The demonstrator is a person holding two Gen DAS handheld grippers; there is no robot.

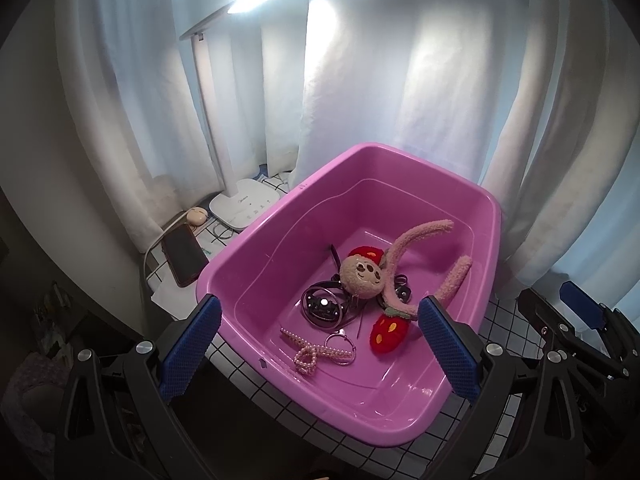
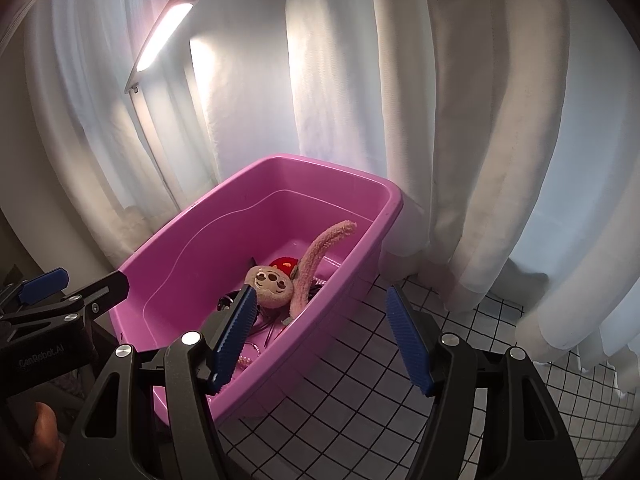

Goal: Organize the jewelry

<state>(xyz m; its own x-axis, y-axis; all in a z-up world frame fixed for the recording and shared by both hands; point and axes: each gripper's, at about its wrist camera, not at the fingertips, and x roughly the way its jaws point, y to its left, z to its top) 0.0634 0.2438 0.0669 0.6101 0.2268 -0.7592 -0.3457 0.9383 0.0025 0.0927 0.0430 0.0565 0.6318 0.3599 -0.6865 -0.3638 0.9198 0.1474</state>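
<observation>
The left gripper is holding its two blue fingers wide apart, and nothing is sitting between them. The right gripper is doing the same, with its blue fingers spread far apart and gripping nothing. Both are pointing forward and a little down. The two grippers are sitting side by side, near each other but not touching, so each one is showing at the edge of the other's view.
</observation>
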